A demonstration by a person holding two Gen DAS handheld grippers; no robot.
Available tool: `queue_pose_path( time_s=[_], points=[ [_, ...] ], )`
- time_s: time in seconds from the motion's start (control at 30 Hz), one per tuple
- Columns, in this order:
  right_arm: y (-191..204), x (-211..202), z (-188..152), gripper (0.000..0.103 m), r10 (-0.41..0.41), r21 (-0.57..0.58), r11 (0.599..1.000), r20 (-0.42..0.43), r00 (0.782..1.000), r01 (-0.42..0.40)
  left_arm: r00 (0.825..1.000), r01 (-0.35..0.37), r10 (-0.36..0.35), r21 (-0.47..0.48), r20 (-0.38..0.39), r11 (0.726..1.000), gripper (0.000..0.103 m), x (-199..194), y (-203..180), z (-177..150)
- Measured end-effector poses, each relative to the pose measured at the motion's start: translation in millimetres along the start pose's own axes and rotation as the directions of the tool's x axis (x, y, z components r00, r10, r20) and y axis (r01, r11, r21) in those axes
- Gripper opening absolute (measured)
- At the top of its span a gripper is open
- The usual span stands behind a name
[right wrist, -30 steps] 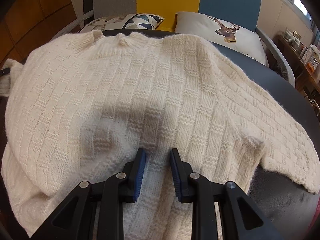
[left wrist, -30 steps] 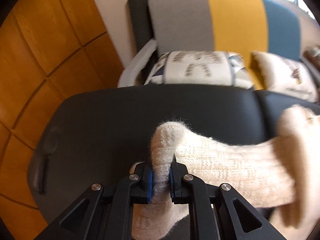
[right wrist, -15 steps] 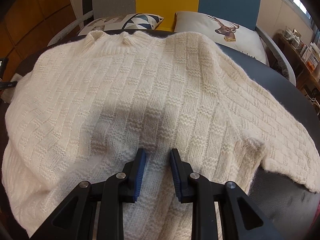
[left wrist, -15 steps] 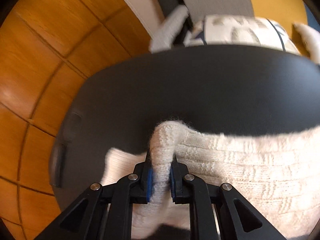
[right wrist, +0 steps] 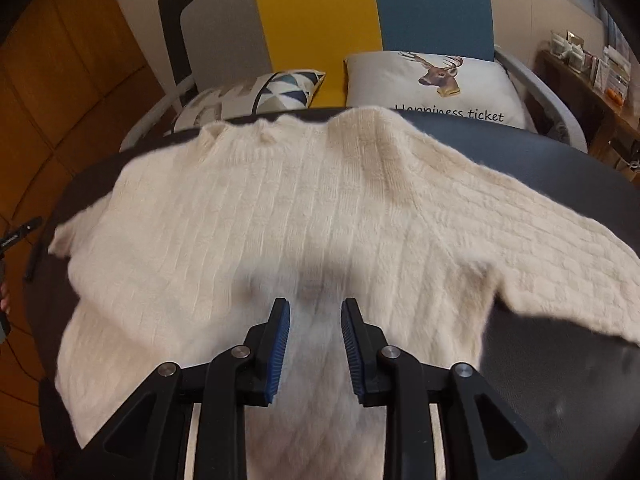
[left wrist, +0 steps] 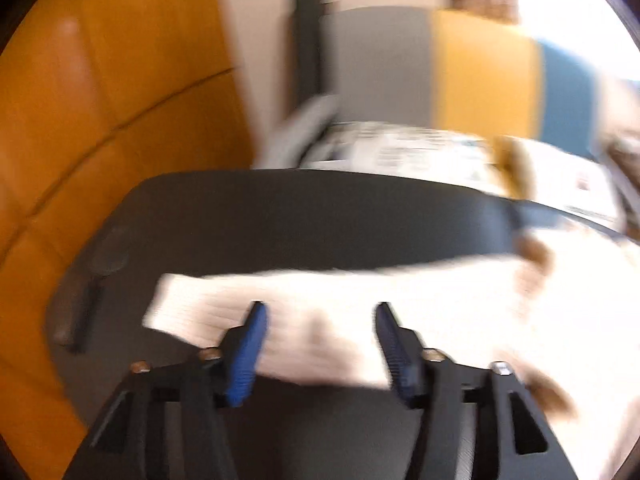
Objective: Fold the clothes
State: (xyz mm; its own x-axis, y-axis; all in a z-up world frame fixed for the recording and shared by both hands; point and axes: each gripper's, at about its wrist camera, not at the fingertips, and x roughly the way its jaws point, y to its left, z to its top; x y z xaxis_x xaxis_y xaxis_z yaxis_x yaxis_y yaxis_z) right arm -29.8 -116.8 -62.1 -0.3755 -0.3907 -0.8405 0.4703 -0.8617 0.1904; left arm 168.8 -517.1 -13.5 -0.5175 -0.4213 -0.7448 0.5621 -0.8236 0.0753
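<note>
showing deer cushion [right wrist: 436, 84] | right view only | left: sleeve [left wrist: 304, 316]

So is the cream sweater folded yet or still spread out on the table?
Spread out. The sweater lies flat across the dark table, neck at the far edge, one sleeve stretched sideways; the other sleeve lies flat too.

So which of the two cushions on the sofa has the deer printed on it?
The white cushion on the right, against the sofa's blue panel, with a deer head above black lettering. The other cushion, on the left, carries blue and grey triangles instead.
</note>
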Motion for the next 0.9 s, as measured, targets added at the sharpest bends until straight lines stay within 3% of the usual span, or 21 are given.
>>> queue_pose_path(
  time_s=[0.07, 0.17, 0.3, 0.33, 0.47, 0.5, 0.6, 0.7, 0.8, 0.9],
  points=[
    [8, -6, -16, 0.026, 0.02, -0.028, 0.999, -0.023, 1.0, -0.021, 0.992, 0.12, -0.115, 0.087, -0.055, 0.989, 0.064, -6, -32, -29],
    [19, -12, -39, 0.026, 0.002, -0.084, 0.996, -0.047, 0.999, -0.006, 0.956, 0.268, -0.243, 0.149, -0.165, 0.952, 0.064, -6, -74, -69],
    [16, -25, -63, 0.026, 0.031, -0.074, 0.997, -0.054, 0.998, -0.035, 0.912, 0.353, -0.312, 0.121, -0.268, 0.928, 0.068, 5, -108, -101],
    [15, -27, -67, 0.026, 0.033, -0.07, 0.997, -0.056, 0.998, -0.037, 0.911, 0.35, -0.306, 0.124, -0.276, 0.929, 0.071, 6, -113, -105],
    [23, -37, -82, 0.026, 0.004, -0.109, 0.994, -0.053, 0.999, -0.009, 0.944, 0.273, -0.231, 0.164, -0.234, 0.948, 0.073, -2, -128, -114],
    [26, -39, -86, 0.026, -0.006, -0.117, 0.993, -0.052, 0.999, 0.0, 0.95, 0.255, -0.216, 0.163, -0.225, 0.953, 0.068, -3, -129, -116],
    [34, -48, -100, 0.026, -0.008, -0.147, 0.989, -0.061, 0.998, -0.001, 0.967, 0.192, -0.153, 0.19, -0.203, 0.963, 0.039, -7, -130, -121],
    [41, -49, -114, 0.026, 0.02, -0.18, 0.983, -0.092, 0.996, -0.036, 0.957, 0.229, -0.179, 0.215, -0.23, 0.949, 0.012, -19, -139, -129],
    [36, -42, -127, 0.027, -0.014, -0.187, 0.982, -0.125, 0.992, -0.01, 0.943, 0.273, -0.203, 0.262, -0.264, 0.926, 0.011, -35, -144, -133],
    [21, -44, -130, 0.027, -0.015, -0.146, 0.989, -0.113, 0.993, -0.001, 0.927, 0.312, -0.238, 0.245, -0.289, 0.918, 0.011, -54, -138, -139]
  ],
)
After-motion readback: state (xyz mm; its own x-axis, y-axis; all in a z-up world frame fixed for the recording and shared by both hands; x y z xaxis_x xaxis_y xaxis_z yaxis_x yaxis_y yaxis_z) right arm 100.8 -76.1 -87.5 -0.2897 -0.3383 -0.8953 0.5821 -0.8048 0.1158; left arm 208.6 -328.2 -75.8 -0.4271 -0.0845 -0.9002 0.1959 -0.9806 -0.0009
